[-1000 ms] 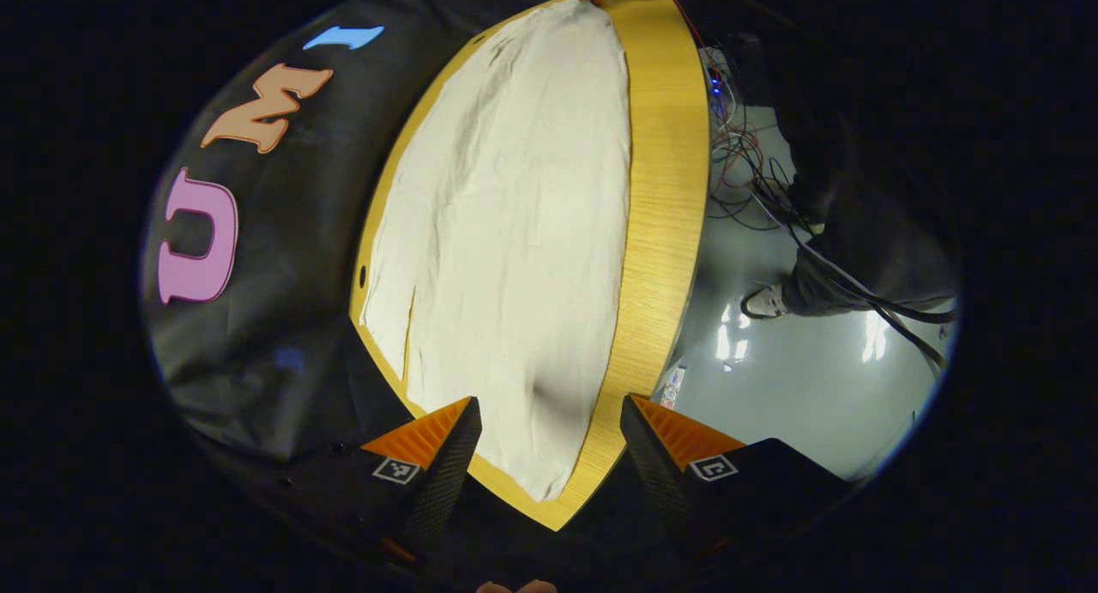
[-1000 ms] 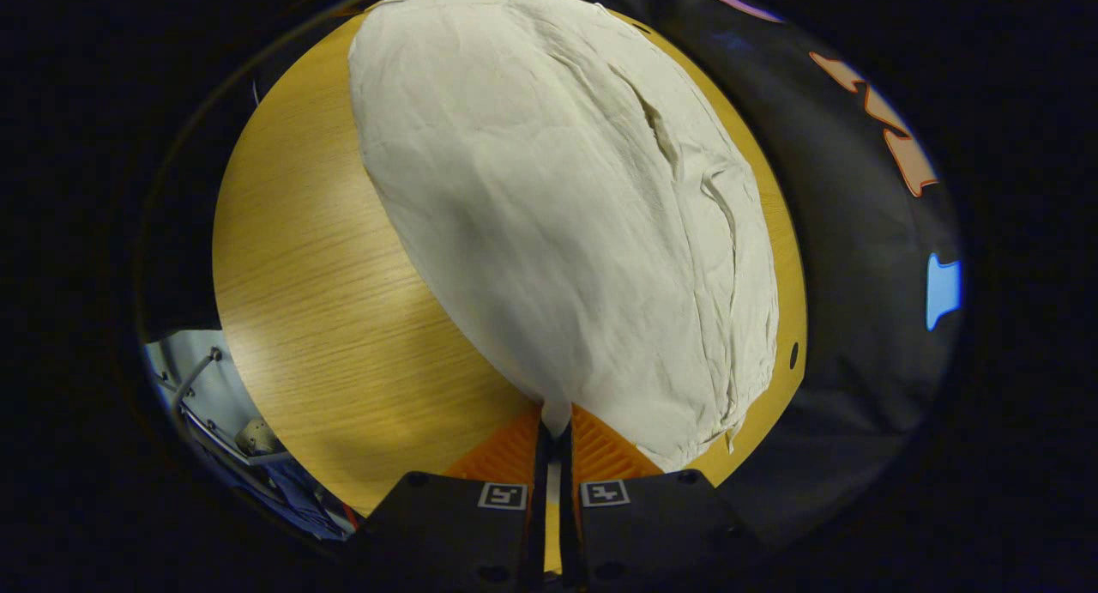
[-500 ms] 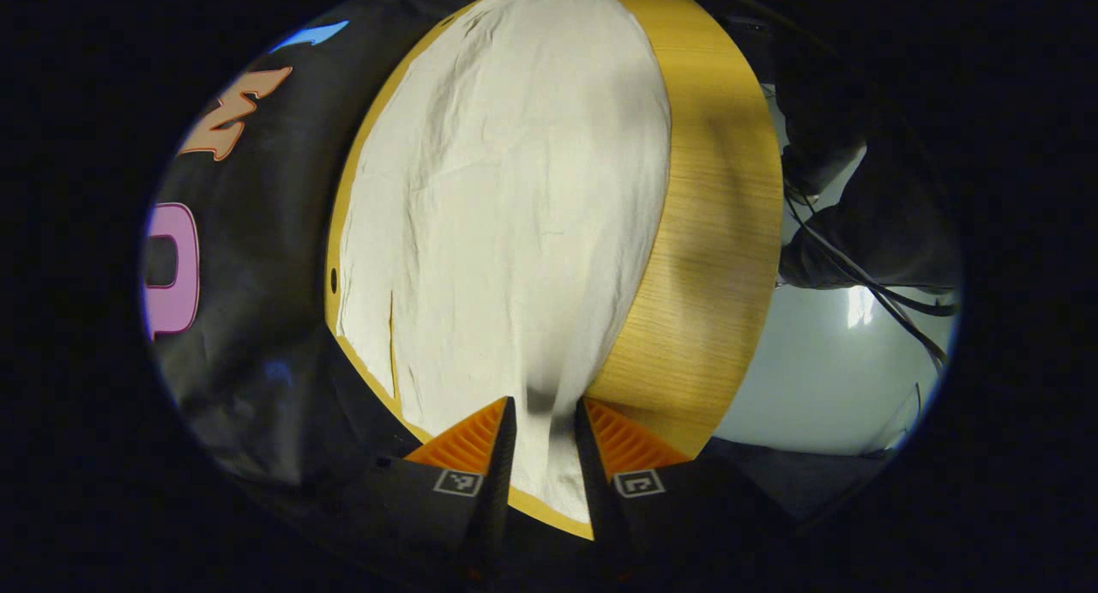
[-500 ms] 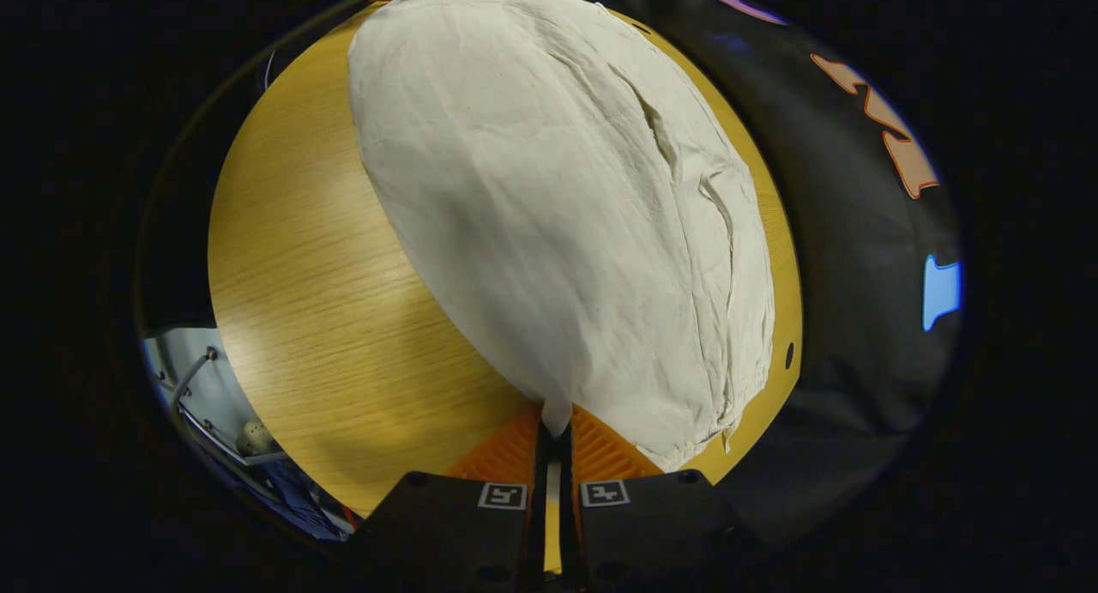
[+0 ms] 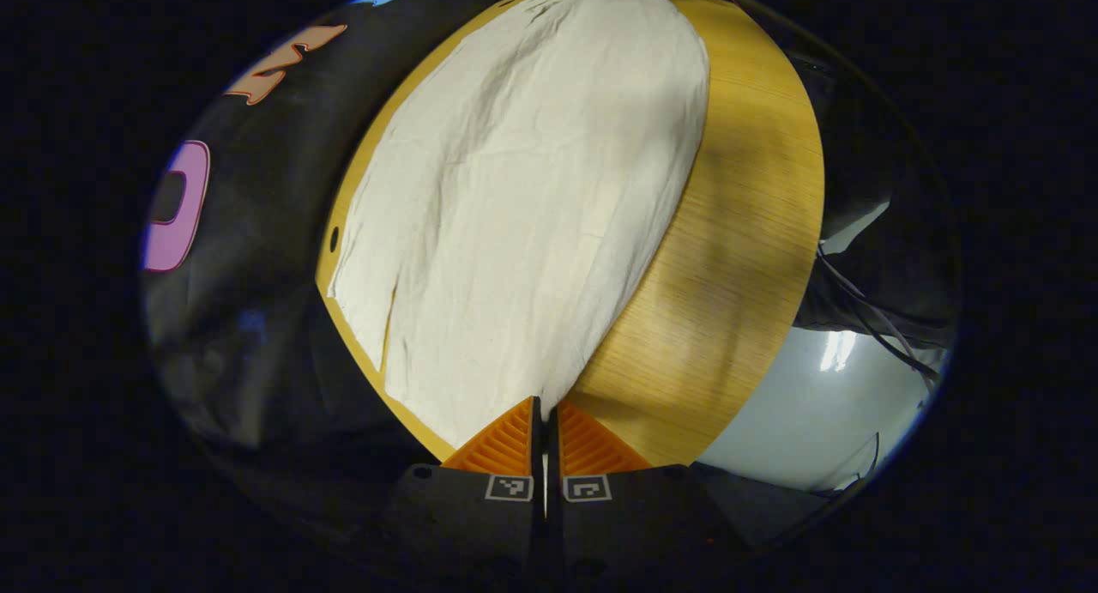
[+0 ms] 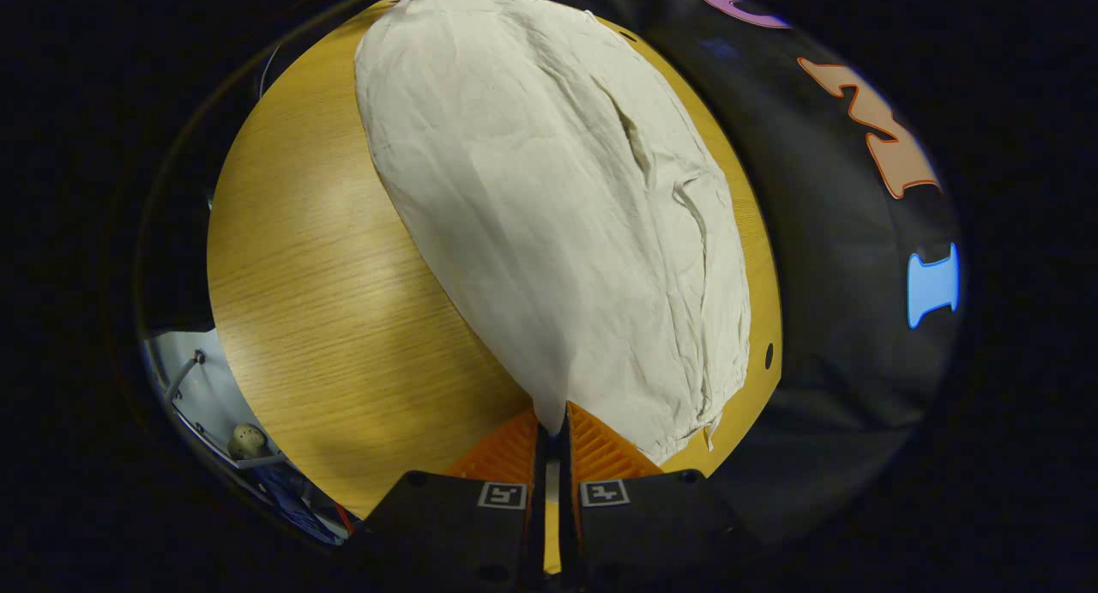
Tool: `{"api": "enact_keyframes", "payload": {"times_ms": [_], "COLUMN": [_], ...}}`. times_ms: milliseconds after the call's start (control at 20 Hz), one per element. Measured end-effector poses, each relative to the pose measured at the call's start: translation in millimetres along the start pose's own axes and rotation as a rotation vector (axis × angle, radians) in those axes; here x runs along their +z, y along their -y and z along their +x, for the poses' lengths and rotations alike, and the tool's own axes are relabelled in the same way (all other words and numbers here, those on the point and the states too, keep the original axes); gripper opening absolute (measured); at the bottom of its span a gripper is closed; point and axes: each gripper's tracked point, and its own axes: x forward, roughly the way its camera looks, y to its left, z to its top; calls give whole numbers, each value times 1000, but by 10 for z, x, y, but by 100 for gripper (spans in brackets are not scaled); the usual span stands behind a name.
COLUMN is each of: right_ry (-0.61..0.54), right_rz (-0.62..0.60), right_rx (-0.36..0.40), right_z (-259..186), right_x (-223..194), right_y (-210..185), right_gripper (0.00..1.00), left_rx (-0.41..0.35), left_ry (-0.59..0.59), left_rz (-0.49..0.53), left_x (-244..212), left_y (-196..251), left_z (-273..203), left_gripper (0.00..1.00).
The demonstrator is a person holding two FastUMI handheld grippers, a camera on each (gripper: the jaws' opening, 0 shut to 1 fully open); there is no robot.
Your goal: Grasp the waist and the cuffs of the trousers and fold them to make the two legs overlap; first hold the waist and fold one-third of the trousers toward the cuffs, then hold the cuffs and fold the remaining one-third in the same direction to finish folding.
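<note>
Cream trousers (image 5: 523, 207) lie spread along a wooden table (image 5: 738, 232). In the left gripper view my left gripper (image 5: 545, 413) is shut on the near corner of the trousers, at the side facing the table's open edge. In the right gripper view the same trousers (image 6: 558, 198) stretch away from my right gripper (image 6: 553, 417), which is shut on the corner at the opposite end, cloth pinched between its fingers. The other gripper's tips peek at the far end of the cloth in each view, small and partly cut off.
The black booth wall (image 5: 257, 232) runs along the table's far side. A bare strip of table (image 6: 317, 293) lies beside the trousers. Pale floor (image 5: 815, 404) with cables (image 5: 866, 318) lies past the table's edge. A small hole (image 6: 769, 355) sits near the table rim.
My left gripper came down from open above the table end and shut on the trousers' corner. The right gripper stayed shut on its corner, and the cloth shifted slightly.
</note>
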Motion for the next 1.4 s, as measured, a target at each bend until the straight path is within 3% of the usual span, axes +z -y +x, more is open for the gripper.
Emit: {"api": "enact_keyframes", "payload": {"times_ms": [100, 150, 600, 750, 800, 1000, 1100, 1400], "right_ry": [27, 42, 165, 160, 157, 131, 123, 52], "right_rz": [17, 29, 113, 128, 146, 164, 183, 217], "right_rx": [-39, -64, -266, -336, -351, -377, -381, -358], "right_z": [-82, -122, -310, -306, -281, -45, 142, 949], "right_x": [54, 76, 411, 588, 650, 785, 840, 908], "right_y": [162, 261, 1394, 1872, 2020, 2394, 2542, 2682], "right_gripper": [5, 8, 8, 5, 8, 5, 8, 8], "left_rx": [31, 51, 235, 272, 283, 293, 286, 274], "left_ry": [-5, -8, -2, 16, 31, 75, 77, 78], "left_rz": [-24, -36, -110, -67, -52, -40, -9, 4], "left_x": [34, 58, 474, 608, 703, 893, 991, 1232], "left_y": [-160, -251, -1317, -1816, -2048, -2580, -2789, -3143], "left_z": [-43, -67, -214, -118, -48, 182, 358, 1197], "left_gripper": [0, 0, 0, 0, 0, 0, 0, 0]}}
